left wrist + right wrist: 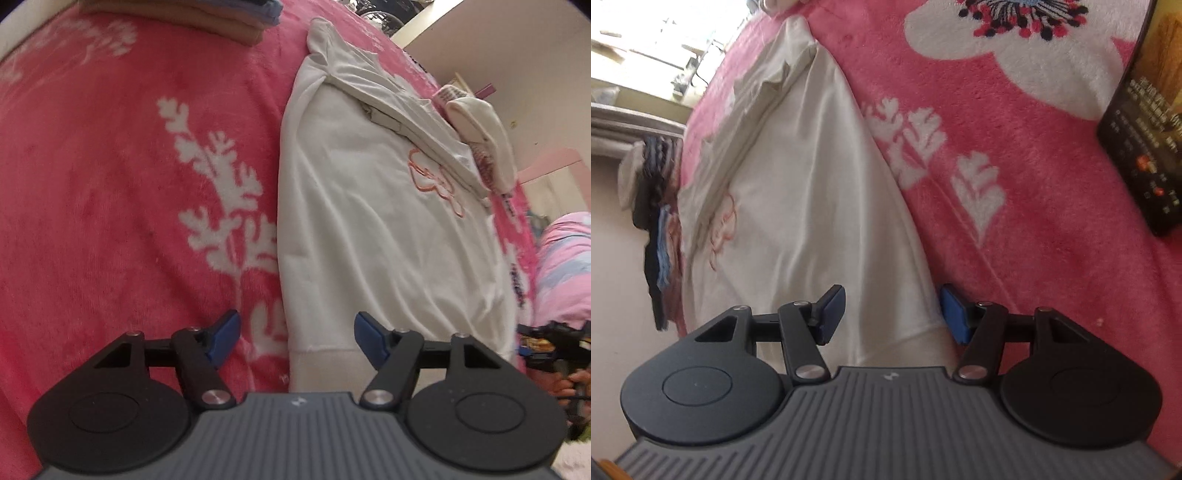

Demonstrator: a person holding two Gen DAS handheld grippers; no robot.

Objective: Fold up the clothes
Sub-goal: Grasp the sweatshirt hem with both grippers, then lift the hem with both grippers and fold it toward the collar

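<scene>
A white sweatshirt point(369, 229) with an orange outline print lies partly folded on the pink floral blanket point(110, 203), its sleeves laid across the body. My left gripper point(295, 338) is open, its blue pads straddling the left corner of the ribbed hem. In the right wrist view the same sweatshirt point(798, 206) stretches away from me. My right gripper point(892, 314) is open, straddling the right corner of the hem. Neither gripper holds cloth. The right gripper also shows at the right edge of the left wrist view point(546, 350).
Folded clothes point(229, 22) are stacked at the blanket's far edge. A white and pink garment point(480, 133) lies beyond the sweatshirt. A dark box point(1145, 140) stands on the blanket point(1015, 221) to the right. Dark clothes point(657, 229) hang at the left.
</scene>
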